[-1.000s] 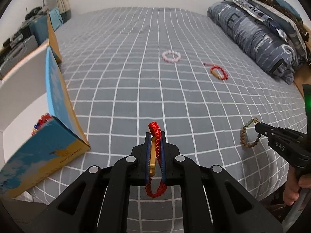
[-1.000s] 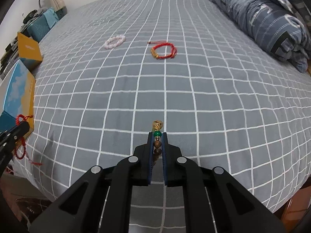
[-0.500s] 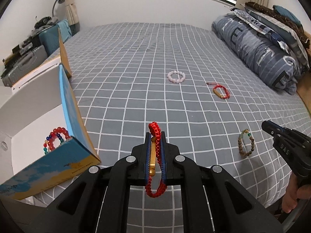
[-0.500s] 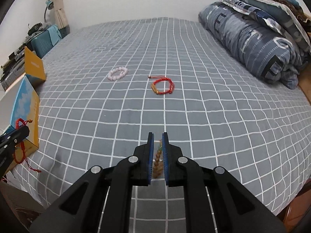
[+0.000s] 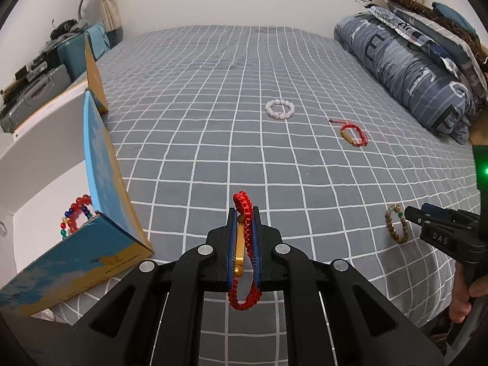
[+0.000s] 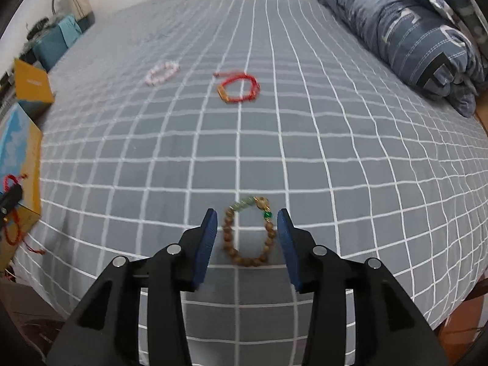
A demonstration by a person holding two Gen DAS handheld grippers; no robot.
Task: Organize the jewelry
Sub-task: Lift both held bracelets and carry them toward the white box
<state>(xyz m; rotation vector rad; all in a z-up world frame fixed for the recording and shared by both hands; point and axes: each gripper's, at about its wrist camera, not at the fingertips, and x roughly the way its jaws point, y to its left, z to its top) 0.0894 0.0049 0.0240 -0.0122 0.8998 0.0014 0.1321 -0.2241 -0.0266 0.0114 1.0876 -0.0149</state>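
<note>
Gripping red braided bracelet point(image 5: 243, 238), left tool point(image 5: 243, 222) clamped, likely bound for open box point(image 5: 100, 164) at near left, beaded bracelet point(image 5: 74, 216) already inside. Right tool point(image 6: 247, 222) spread apart, straddling wooden bead bracelet point(image 6: 248, 235) on bed point(image 6: 305, 152), apparently lining up grab. Pale bead bracelet point(image 5: 279, 109), red cord bracelet point(image 5: 353, 135) lie farther off. Grey checked sheet; folded duvet point(image 5: 408, 67) far right.

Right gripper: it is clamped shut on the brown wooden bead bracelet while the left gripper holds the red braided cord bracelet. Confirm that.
Wrong on one point. The right gripper is open: in the right wrist view its jaws stand apart on either side of the brown wooden bead bracelet, which lies flat on the grey checked bedsheet. The left gripper does hold the red braided cord bracelet.
</note>
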